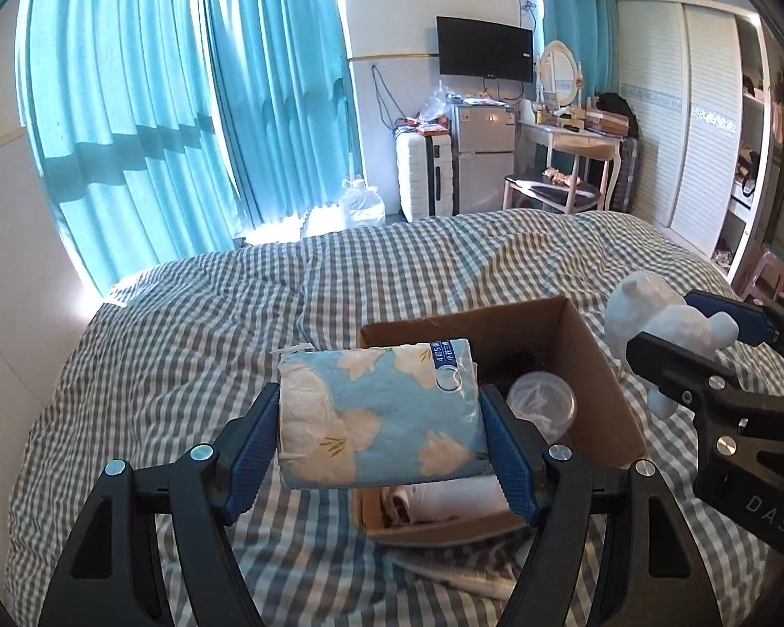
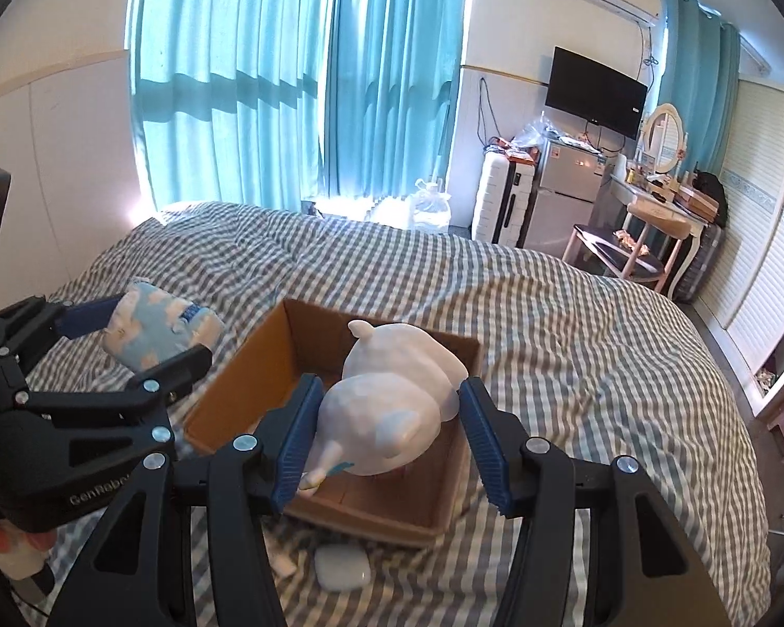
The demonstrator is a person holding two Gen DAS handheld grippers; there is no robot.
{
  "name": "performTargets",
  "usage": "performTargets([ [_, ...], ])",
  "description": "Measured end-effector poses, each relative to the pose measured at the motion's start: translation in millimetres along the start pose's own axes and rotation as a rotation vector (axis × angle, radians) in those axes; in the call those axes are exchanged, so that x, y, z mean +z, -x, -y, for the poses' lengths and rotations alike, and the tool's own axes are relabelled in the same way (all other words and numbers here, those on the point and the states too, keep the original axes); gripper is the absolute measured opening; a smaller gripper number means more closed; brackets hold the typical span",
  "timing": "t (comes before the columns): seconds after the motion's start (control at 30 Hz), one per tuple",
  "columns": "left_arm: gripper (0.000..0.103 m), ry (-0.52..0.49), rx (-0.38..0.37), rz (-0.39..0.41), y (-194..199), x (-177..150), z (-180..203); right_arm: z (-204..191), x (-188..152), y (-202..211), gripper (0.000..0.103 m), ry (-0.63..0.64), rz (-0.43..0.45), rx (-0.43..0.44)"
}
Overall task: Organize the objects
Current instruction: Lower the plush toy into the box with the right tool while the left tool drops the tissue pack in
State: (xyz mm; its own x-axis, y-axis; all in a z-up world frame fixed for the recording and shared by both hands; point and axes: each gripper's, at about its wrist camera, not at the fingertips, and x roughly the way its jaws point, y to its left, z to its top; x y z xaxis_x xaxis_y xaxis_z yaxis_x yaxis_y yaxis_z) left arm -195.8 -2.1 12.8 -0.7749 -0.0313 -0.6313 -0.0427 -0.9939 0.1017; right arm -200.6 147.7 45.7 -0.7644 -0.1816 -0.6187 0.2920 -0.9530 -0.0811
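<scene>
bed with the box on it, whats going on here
A person is tidying things with two handheld grippers. The left gripper holds a blue flowered tissue pack above the checked bed, beside the box. The right gripper is shut on a white figurine over the box, which already holds a clear cup.

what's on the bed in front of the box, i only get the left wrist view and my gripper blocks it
observer: a small white rounded case lies on the bedcover by the cardboard box's near side.
operator: is the right gripper squarely on the figure
observer: yes, the right gripper has the white figure between both pads, over the box.
operator: anything behind my left gripper
observer: below the left gripper, which holds the tissue pack, sits a pink-and-white thing, too blurred to name.
</scene>
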Motion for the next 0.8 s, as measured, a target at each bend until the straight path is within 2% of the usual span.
performTargets([
  [0.33, 0.075, 0.006, -0.058, -0.064, -68.1, 15.6, -2.8, 16.9, 32.1, -75.6, 0.054, -0.021, -0.059, 0.037],
  [0.6, 0.075, -0.043, -0.1, -0.124, -125.3, 2.8, 11.0, 22.0, 22.6, -148.0, 0.054, -0.035, -0.154, 0.077],
  [0.8, 0.075, -0.065, -0.127, -0.151, -151.1, -1.2, 21.1, 22.9, 12.8, -176.2, 0.054, -0.021, -0.185, 0.072],
])
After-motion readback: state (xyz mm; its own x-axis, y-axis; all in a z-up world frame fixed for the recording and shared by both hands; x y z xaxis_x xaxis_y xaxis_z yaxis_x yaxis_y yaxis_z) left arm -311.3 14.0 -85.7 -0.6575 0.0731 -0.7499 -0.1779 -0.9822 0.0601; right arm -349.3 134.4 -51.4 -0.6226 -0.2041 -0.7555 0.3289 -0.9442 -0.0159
